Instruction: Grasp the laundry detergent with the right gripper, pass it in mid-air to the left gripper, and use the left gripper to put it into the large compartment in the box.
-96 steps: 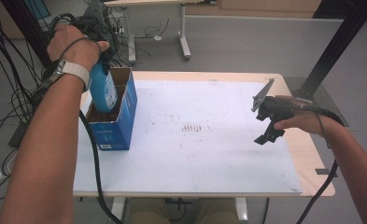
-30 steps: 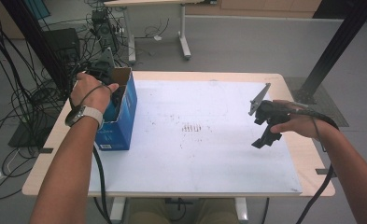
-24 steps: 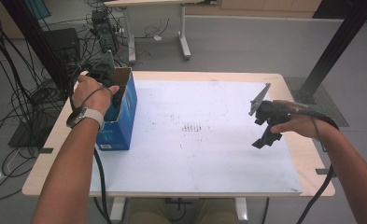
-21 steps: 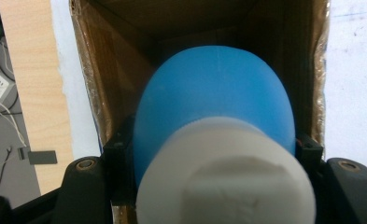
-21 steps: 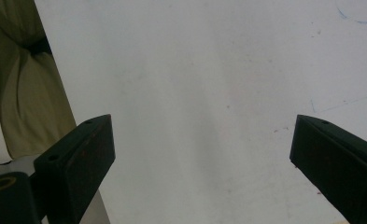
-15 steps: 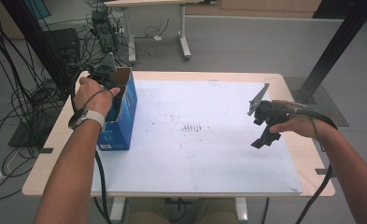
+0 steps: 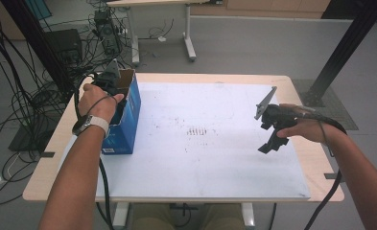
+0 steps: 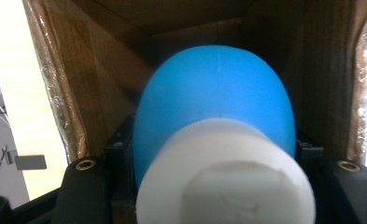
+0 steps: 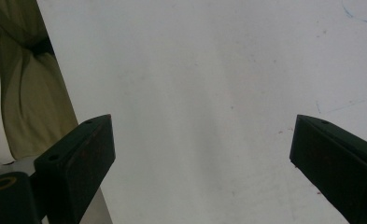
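The left gripper point(image 7: 110, 82) is reaching down into the open top of the box point(image 7: 128, 115), with the left hand point(image 7: 96, 101) wrapped around its body just above the box rim. In the left gripper view its jaws are standing either side of a blue bottle point(image 8: 216, 107) with a white cap point(image 8: 225, 172), pressing against the bottle's flanks and gripping it. The bottle is sitting inside the box, cap toward the camera, with brown cardboard walls point(image 8: 102, 79) surrounding it on all sides. The box is blue on the outside and is standing upright near the table's point(image 7: 52, 158) left edge, toward the far left corner, partly overlapping the left margin of the white sheet point(image 7: 200, 158) that is covering most of the tabletop. The right gripper point(image 7: 271, 129) is being held in the right hand point(image 7: 307, 128) above the sheet's right part, well apart from the box, nearer the table's right edge. In the right gripper view its jaws are spread wide with nothing between them, and the bare white sheet point(image 9: 209, 93) is lying below them. A cable is trailing from each gripper toward the near edge. Faint reddish marks point(image 7: 198, 131) are showing near the sheet's middle, between the two grippers.
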Motion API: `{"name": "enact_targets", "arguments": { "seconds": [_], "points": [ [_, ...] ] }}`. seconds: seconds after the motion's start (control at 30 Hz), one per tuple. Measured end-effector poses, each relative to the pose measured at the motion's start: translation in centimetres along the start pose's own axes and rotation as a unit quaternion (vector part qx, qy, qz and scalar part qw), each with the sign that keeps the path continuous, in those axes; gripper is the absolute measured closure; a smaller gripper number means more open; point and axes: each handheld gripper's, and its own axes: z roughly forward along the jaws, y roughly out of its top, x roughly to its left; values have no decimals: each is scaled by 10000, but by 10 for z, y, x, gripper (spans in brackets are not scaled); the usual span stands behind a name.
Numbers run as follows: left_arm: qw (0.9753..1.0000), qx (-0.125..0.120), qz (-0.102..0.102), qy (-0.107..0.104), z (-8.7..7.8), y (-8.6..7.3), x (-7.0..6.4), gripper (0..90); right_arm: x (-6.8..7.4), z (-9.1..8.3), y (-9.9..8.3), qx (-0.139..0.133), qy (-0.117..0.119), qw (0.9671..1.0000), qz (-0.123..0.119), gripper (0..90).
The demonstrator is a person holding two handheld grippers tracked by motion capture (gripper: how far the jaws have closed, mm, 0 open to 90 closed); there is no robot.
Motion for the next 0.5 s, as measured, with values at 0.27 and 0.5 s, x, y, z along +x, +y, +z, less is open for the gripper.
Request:
{"name": "enact_targets", "arguments": {
  "seconds": [0.27, 0.5],
  "points": [
    [10000, -31, 23, 4, 1, 1, 0, 373, 0, -2, -2, -9, -26, 10000, 38, 68],
    [10000, -17, 22, -2, 2, 1, 0, 373, 0, -1, -3, 6, -20, 10000, 47, 68]
  ]
}}
